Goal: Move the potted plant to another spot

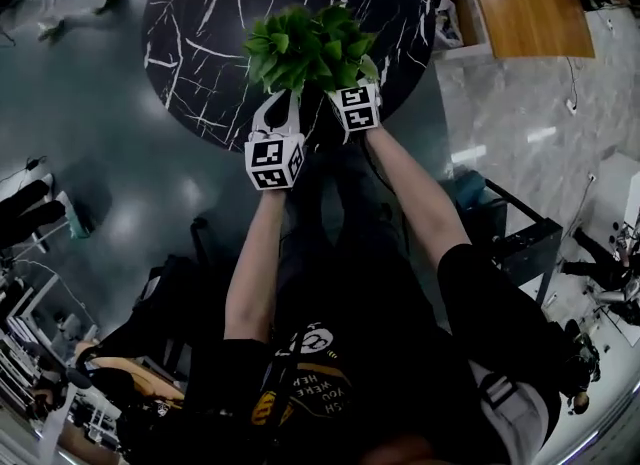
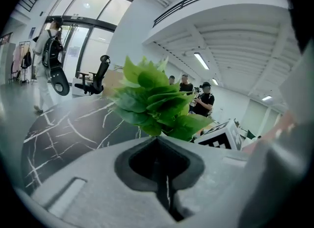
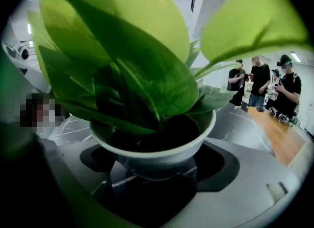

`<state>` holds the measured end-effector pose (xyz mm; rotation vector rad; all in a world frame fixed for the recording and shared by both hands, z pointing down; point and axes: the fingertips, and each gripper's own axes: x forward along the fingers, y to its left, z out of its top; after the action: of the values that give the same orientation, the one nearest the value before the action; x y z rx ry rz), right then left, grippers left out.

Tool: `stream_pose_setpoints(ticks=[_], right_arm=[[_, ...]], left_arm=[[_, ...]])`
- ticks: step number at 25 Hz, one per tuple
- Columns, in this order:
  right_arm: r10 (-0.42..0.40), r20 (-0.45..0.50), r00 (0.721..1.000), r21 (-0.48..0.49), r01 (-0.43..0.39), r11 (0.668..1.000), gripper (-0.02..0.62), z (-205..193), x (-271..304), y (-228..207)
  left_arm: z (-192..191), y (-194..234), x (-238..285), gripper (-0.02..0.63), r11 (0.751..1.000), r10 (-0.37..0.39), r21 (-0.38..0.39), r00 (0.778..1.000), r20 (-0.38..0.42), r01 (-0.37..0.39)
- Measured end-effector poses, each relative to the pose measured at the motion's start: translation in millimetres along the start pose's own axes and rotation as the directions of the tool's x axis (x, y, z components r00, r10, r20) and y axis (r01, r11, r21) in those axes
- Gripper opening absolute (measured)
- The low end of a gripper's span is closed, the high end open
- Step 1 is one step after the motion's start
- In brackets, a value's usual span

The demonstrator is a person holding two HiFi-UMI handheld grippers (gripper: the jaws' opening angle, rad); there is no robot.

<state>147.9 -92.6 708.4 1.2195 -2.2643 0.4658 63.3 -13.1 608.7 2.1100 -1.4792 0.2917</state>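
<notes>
Closest to the head camera is the person's black printed T-shirt (image 1: pixel 300 373), from which both bare forearms reach toward the near edge of a round black table (image 1: pixel 200 43) veined with white.

On the left, the left gripper (image 2: pixel 159 146) points at the plant from just beside it. Its own view shows the two grey jaws brought together, with only a thin dark seam between them below a diamond-shaped notch. Nothing is held in them. The leaves begin just past the jaw tips. Far behind, at the left of that view, a person with a backpack (image 2: pixel 46 50) walks past tall windows, with an office chair (image 2: pixel 95 77) nearby.

In the middle, the potted plant (image 1: pixel 310 48) sits over the table's near edge, between the two grippers, its broad green leaves covering the jaw tips in the head view. It grows in a white pot (image 3: pixel 162 151) with a rounded rim.

To the right, the right gripper (image 3: pixel 156 170) has its jaws spread wide around the pot's lower body, one pressed to each side, the pot resting in their notches. The veined table top shows beneath. I cannot tell whether the pot stands on the table or is raised off it. Further right, a wooden surface (image 1: pixel 525 3) lies beyond the table, and several people (image 3: pixel 267 87) stand in the background.
</notes>
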Motion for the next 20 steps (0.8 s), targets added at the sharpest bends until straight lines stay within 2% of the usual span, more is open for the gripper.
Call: stream_pose_setpoints(ticks=[6, 10, 16, 20], right_arm=[[-0.119, 0.004, 0.993, 0.082, 0.118, 0.990, 0.488, -6, -19, -123], [-0.163, 0.016, 0.987, 0.109, 0.160, 0.981, 0.488, -4, -23, -176], [-0.087, 0.025, 0.996, 0.019, 0.087, 0.996, 0.486, -13, -25, -177], [-0.055, -0.012, 0.998, 0.033, 0.056, 0.998, 0.485, -38, -48, -164]], left_arm=[[16, -47, 52, 0.005, 0.999, -0.043, 0.031, 0.999, -0.012, 0.043], [12, -67, 63, 0.005, 0.998, -0.051, 0.039, 0.998, -0.031, 0.052], [-4, -80, 68, 0.005, 0.999, -0.053, 0.005, 0.996, -0.077, 0.053], [-8, -96, 65, 0.005, 0.998, -0.068, 0.001, 0.993, -0.094, 0.069]])
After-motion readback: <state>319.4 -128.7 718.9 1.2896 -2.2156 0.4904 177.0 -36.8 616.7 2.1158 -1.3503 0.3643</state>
